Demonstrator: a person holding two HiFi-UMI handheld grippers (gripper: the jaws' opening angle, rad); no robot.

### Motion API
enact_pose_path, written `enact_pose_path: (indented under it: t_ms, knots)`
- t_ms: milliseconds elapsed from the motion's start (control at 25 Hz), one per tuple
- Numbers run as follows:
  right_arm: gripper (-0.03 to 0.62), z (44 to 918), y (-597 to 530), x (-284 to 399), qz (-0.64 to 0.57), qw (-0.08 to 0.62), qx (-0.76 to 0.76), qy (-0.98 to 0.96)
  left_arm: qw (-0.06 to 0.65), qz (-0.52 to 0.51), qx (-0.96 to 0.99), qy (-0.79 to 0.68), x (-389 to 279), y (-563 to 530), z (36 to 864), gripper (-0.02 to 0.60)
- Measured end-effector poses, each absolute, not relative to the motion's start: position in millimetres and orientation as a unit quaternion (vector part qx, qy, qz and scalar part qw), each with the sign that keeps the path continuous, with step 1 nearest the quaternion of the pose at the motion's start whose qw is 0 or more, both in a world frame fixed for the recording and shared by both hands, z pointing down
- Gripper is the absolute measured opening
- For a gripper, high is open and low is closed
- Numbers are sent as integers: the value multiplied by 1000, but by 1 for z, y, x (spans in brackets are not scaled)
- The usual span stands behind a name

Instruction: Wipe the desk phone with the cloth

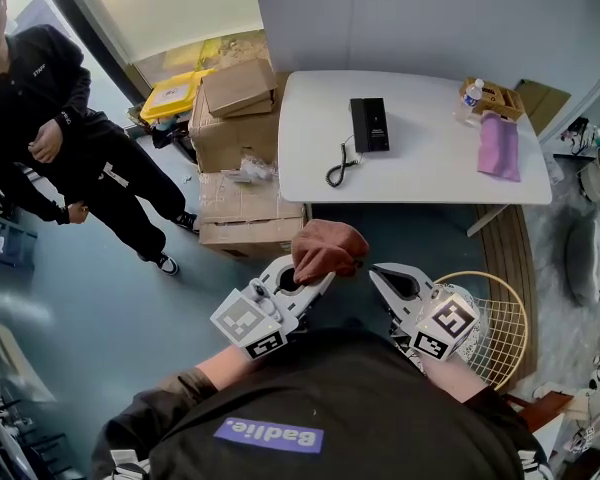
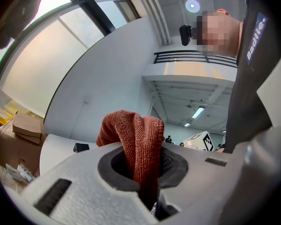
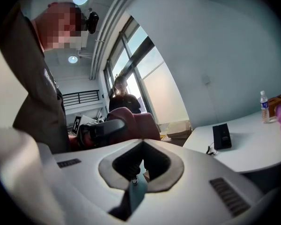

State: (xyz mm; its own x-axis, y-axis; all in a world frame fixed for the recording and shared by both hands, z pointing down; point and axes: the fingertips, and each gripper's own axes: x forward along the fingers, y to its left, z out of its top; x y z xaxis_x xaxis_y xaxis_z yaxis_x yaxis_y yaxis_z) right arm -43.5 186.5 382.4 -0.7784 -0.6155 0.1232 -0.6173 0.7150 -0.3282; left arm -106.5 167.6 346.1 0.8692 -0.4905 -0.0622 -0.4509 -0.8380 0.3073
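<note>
In the head view, the left gripper [image 1: 316, 281] is held close to the person's body with a rust-red microfibre cloth [image 1: 327, 247] bunched up out of its tips. The right gripper [image 1: 380, 276] sits just beside it and carries nothing. The desk phone [image 1: 369, 125] lies flat on the white table [image 1: 420, 173], well apart from both grippers. Its coiled cord [image 1: 339, 164] trails toward the near edge. A purple rag [image 1: 499, 146] and a water bottle [image 1: 470, 93] sit at the table's far right.

The left gripper view shows its jaws clenched on a fold of the cloth, which stands up between them and flops over. It looks soft and light, so it should drape over the phone's edges. The pinch is narrow, so most of the fabric hangs free and could drag or slip under hard rubbing.

In the right gripper view the jaws are closed together with nothing between them. The phone is probably light and hard-shelled and likely to slide on the smooth tabletop. If so, this gripper would best steady it at a side edge, clear of the cord.
</note>
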Motion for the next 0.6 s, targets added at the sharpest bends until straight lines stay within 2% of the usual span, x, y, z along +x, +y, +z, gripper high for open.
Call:
enact_pose_path:
  t_ms: [600]
  knots:
    - [28, 395, 183, 15, 181, 2, 301, -936, 136, -64, 946, -286, -56, 165, 354, 32]
